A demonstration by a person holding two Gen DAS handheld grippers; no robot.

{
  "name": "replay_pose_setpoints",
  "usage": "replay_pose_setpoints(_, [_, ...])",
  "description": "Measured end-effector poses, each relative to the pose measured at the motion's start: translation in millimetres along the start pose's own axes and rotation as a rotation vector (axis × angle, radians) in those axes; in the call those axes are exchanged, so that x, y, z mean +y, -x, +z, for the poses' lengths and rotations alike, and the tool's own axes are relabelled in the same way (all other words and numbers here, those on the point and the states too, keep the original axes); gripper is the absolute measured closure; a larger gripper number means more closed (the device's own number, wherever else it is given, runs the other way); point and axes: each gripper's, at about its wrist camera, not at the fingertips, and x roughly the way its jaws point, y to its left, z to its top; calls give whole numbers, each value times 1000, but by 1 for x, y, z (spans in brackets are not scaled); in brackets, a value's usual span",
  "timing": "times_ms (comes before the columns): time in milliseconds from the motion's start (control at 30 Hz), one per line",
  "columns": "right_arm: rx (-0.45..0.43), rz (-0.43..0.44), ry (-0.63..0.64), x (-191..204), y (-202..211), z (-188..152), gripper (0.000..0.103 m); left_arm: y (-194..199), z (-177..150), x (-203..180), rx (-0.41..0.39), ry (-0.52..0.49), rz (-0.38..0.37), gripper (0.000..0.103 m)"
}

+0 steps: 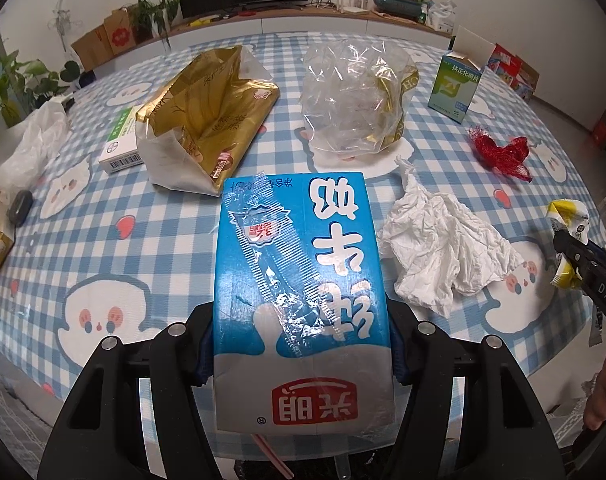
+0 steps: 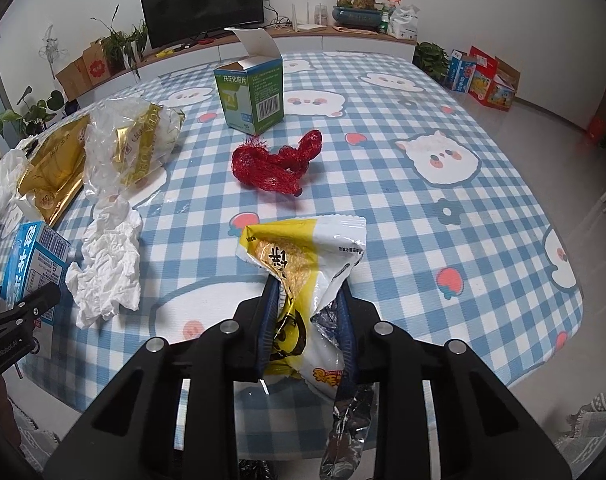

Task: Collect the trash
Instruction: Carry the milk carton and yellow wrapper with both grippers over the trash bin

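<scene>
Both hands are loaded rn, so keep the squeeze steady and lift straight up off the checked tablecloth before you swing anything toward wherever the trash goes, bc that snack wrapper is floppy and prob slips if you ease off. Your right gripper is closed most of the way, pinching the wrapper's crumpled middle, its top sticking out past the tips and its foil tail hanging below. Your left gripper is about half open, clamped on the sides of the blue milk carton, w/ the crumpled tissue loose on the cloth between the two.
</scene>
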Motion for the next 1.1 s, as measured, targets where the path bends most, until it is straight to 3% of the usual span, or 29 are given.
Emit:
replay_pose_setpoints(633, [-69,60,31,15,87,-35,77,85,-49,-11,-62,-8,-37,41])
replay_pose_setpoints(867, [-30,71,38,16,101,-77,77,103,-92,-17,-40,0,-50,41])
replay_pose_setpoints(1100, [14,59,51,20,100,-111,77,95,-143,-19,27,12,-42,41])
